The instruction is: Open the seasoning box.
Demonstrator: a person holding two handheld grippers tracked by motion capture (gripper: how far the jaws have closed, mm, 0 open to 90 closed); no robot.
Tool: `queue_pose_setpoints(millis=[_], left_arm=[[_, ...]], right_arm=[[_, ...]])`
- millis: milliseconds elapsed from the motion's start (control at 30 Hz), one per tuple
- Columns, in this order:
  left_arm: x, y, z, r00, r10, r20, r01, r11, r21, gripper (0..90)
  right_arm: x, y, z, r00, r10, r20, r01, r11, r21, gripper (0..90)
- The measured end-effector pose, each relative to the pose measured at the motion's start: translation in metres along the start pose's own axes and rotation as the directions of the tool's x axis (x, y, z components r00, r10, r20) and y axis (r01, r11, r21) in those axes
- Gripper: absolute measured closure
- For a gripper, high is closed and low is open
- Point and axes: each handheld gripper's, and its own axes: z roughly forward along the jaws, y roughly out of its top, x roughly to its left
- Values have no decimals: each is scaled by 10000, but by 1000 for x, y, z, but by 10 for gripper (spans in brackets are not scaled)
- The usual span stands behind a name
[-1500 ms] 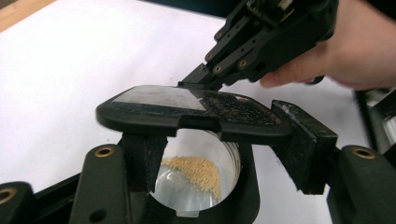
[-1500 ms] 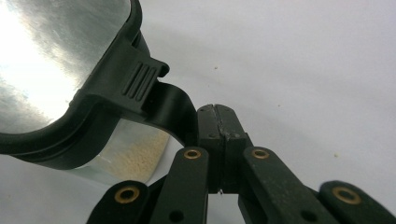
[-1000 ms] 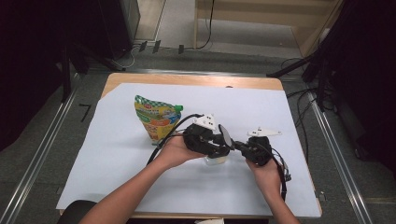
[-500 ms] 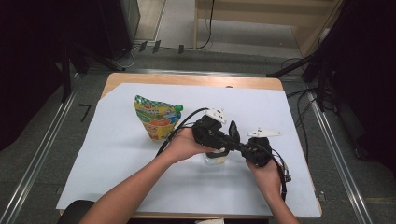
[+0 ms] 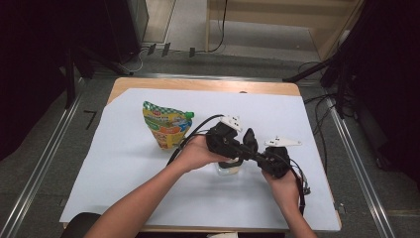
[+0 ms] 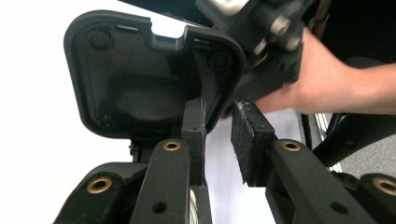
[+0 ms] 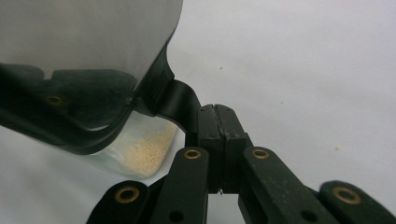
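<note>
A small clear container (image 5: 229, 169) with pale grains (image 7: 147, 151) in it stands on the white sheet. Its black lid (image 6: 140, 79) is swung up, its underside facing the left gripper view. My right gripper (image 7: 217, 123) comes from the right (image 5: 253, 154) and is shut on the lid's black tab (image 7: 180, 105). From the left, my left gripper (image 5: 247, 144) has the lid's corner between its jaws (image 6: 219, 126). Those jaws have just been closing; the rim lies against one pad (image 6: 194, 126), with a gap to the other.
A green and orange spouted pouch (image 5: 166, 126) lies left of the hands. The white sheet (image 5: 124, 193) covers a wooden table (image 5: 198, 84). Cables (image 5: 190, 136) trail from both grippers. Metal rails (image 5: 39, 178) run along both sides.
My left gripper has shifted a little right and up to the lid, and its jaws have narrowed around the lid's corner. The right gripper has stayed put on the tab.
</note>
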Motion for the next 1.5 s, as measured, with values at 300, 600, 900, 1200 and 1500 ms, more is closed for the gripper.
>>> queue_pose_setpoints(millis=[300, 600, 900, 1200, 1500], left_arm=[[0, -8, -15, 10000, 78, 8, -78, 9997, -220, 751], [3, -23, -31, 9985, -493, -226, 486, 9982, -344, 702], [2, -39, -47, 9960, -883, -132, 878, 9956, -339, 590], [-2, -49, -66, 9942, -1049, -230, 1039, 9936, -436, 451], [3, -62, -95, 9908, -1228, -570, 1187, 9905, -698, 429]], right_arm=[[8, -6, -21, 9999, 41, -94, -43, 9997, -223, 900], [35, -16, -32, 9974, -314, -656, 303, 9994, -178, 869], [61, -17, -28, 9817, -847, -1705, 843, 9964, -94, 751], [86, -16, -19, 9591, -1377, -2475, 1424, 9898, 11, 632], [105, -18, -5, 9357, -1715, -3082, 1809, 9835, 21, 602]])
